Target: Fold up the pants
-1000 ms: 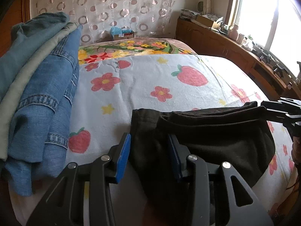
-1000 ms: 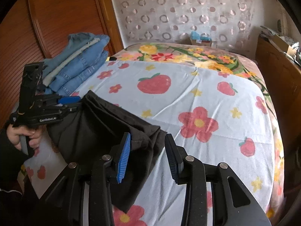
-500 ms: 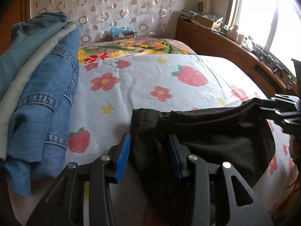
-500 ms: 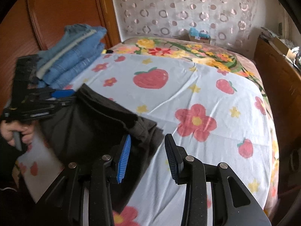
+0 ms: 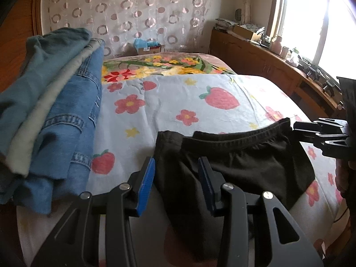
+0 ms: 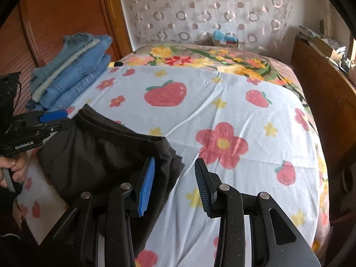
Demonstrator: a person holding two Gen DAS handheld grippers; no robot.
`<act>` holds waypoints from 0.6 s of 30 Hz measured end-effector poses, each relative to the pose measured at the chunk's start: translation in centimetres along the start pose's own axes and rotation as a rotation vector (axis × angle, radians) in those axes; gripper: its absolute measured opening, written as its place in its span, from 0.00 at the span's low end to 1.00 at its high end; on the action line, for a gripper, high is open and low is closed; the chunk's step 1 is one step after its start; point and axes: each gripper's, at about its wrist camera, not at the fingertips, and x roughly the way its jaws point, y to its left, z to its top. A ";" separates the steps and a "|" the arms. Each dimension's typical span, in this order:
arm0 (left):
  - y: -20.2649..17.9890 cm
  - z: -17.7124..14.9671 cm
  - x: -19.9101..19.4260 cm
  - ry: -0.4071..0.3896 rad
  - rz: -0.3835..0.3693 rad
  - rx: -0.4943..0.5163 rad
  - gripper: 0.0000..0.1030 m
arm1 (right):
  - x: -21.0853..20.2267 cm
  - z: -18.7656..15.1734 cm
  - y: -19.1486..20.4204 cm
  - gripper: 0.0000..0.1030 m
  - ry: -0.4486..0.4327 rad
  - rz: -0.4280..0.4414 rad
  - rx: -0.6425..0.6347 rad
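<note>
Dark pants (image 5: 235, 166) lie bunched near the front edge of the bed, waistband facing away. They also show in the right wrist view (image 6: 100, 153). My left gripper (image 5: 175, 173) is open, its jaws straddling the pants' left corner. My right gripper (image 6: 174, 175) is open at the pants' right corner, with the left pad over the cloth and the right pad over the sheet. Each gripper shows in the other's view: the right gripper (image 5: 320, 133) and the left gripper (image 6: 44, 120), both at the waistband ends.
A stack of folded jeans (image 5: 51, 115) lies at the bed's left edge, also seen in the right wrist view (image 6: 71, 75). The strawberry-print sheet (image 6: 222, 111) covers the bed. A wooden cabinet (image 5: 267, 66) runs along the right, a wooden wall (image 6: 55, 22) on the left.
Both grippers have shifted slightly while staying open; the pants' waistband has been stretched a little wider and lowered towards the sheet.
</note>
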 end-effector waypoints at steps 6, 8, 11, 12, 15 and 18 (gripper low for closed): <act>-0.9 -0.8 -0.8 0.000 -0.003 0.008 0.38 | -1.3 -1.5 1.1 0.36 -0.007 0.022 0.014; -1.2 -1.1 -1.1 0.002 -0.012 0.008 0.38 | -1.4 -2.0 1.6 0.36 -0.006 0.018 0.014; -1.7 -1.6 -1.6 -0.003 -0.026 0.013 0.38 | -1.8 -2.6 2.0 0.36 -0.001 0.026 0.020; -1.8 -1.7 -1.7 -0.004 -0.028 0.016 0.38 | -1.9 -2.8 2.2 0.36 0.000 0.025 0.022; -1.9 -2.3 -1.5 0.007 -0.015 0.022 0.38 | -2.3 -3.6 2.4 0.36 0.010 0.025 0.028; -1.4 -3.0 -0.7 0.030 -0.012 0.006 0.38 | -2.5 -4.5 2.6 0.36 0.033 0.022 0.025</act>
